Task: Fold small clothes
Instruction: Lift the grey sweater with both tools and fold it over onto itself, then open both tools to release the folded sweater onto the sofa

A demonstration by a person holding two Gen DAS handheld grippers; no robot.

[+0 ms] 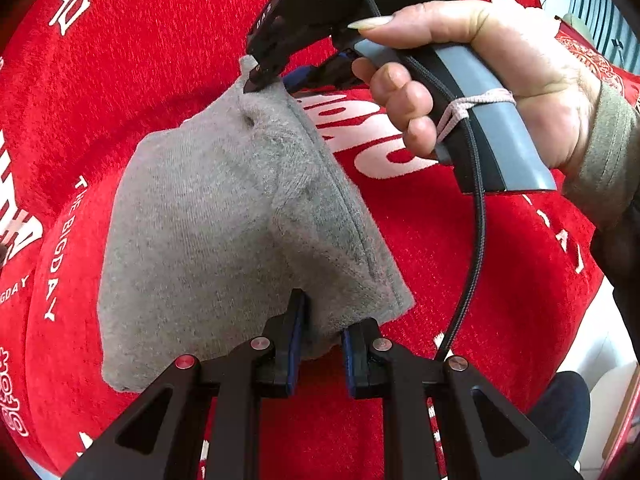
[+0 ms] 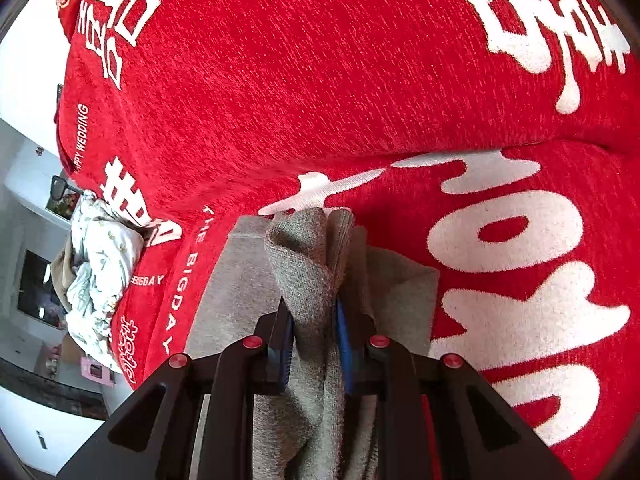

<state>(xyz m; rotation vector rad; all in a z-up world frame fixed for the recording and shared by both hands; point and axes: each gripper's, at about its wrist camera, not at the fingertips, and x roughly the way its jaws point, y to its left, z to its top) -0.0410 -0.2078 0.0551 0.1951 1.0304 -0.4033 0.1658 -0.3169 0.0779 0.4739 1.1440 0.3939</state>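
The left gripper's (image 1: 322,330) fingers (image 1: 294,340) pinch the near edge of the grey garment (image 1: 224,216); the right gripper's (image 2: 314,332) fingers (image 2: 280,344) pinch a bunched fold at its far corner. The garment hangs stretched between them, just above the red blanket (image 1: 460,248). A crumpled white cloth (image 2: 100,268) lies well left of the garment.

You're in a home, living-room type. Work surface is a red plush cover (image 2: 320,80) with white "HAPPY WEDDING" and "THE BIGDAY" print, draped over soft rounded cushions, looks like a sofa or bed. Left edge of your right wrist view: crumpled laundry pile (image 2: 100,272) on the cover, white walls, a dark screen (image 2: 38,296), a cluttered shelf (image 2: 60,200). Left wrist view, top right: window blinds (image 1: 596,8).
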